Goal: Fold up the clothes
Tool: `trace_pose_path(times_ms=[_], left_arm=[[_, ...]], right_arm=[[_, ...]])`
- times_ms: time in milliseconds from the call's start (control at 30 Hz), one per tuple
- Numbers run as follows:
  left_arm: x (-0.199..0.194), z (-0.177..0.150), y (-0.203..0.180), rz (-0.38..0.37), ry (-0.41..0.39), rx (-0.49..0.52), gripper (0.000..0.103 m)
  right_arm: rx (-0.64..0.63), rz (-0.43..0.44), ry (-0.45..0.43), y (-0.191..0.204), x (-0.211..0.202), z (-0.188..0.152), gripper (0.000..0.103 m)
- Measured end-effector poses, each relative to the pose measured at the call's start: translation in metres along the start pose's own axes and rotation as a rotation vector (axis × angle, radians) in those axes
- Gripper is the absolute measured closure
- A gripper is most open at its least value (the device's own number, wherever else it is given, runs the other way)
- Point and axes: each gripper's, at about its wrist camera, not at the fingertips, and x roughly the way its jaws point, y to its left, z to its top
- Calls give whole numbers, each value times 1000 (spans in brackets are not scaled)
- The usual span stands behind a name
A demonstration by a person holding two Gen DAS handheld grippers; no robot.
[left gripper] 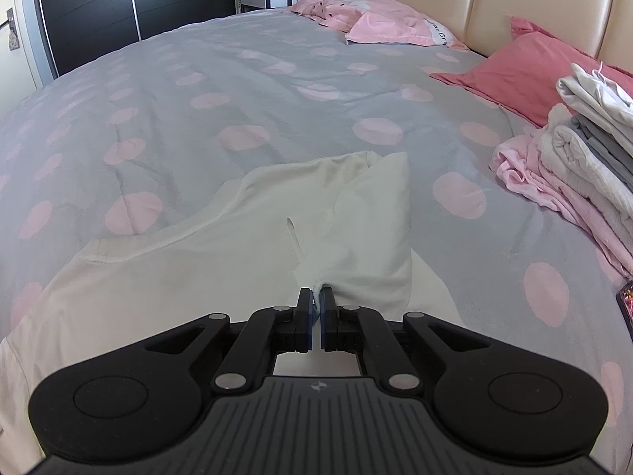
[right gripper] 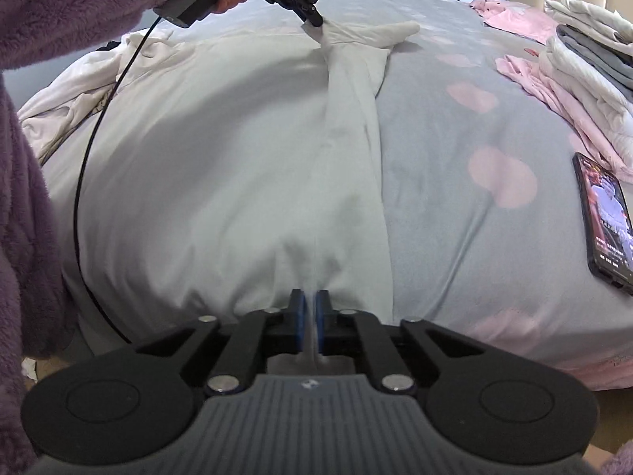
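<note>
A white garment (right gripper: pixel 221 166) lies spread on the grey bedspread with pink dots (right gripper: pixel 455 198). My right gripper (right gripper: pixel 310 297) is shut on a pinch of the white garment at its near edge, with cloth showing between the blue pads. My left gripper (left gripper: pixel 316 297) is shut on a fold of the same white garment (left gripper: pixel 237 245). In the right wrist view the left gripper (right gripper: pixel 314 19) pinches the garment at its far end, beside a folded-over sleeve (right gripper: pixel 379 33). A hand in a purple fleece sleeve (right gripper: pixel 79 4) holds it.
A stack of folded white, grey and pink clothes (left gripper: pixel 585 158) sits at the right of the bed. A phone (right gripper: pixel 607 217) lies face up near them. Pink pillows (left gripper: pixel 379 19) and a red one (left gripper: pixel 526 71) lean by the cream headboard. A black cable (right gripper: pixel 85 158) crosses the garment.
</note>
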Motion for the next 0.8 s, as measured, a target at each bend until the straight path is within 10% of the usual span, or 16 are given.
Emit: trace_pose_path(times_ms=[467, 800], left_arm=[[-44, 64, -38, -109, -150, 19, 102], [9, 115, -137, 6, -115, 265, 102]], right_arm=[[96, -62, 68, -77, -57, 49, 101], [-115, -132, 280, -138, -11, 80, 102]])
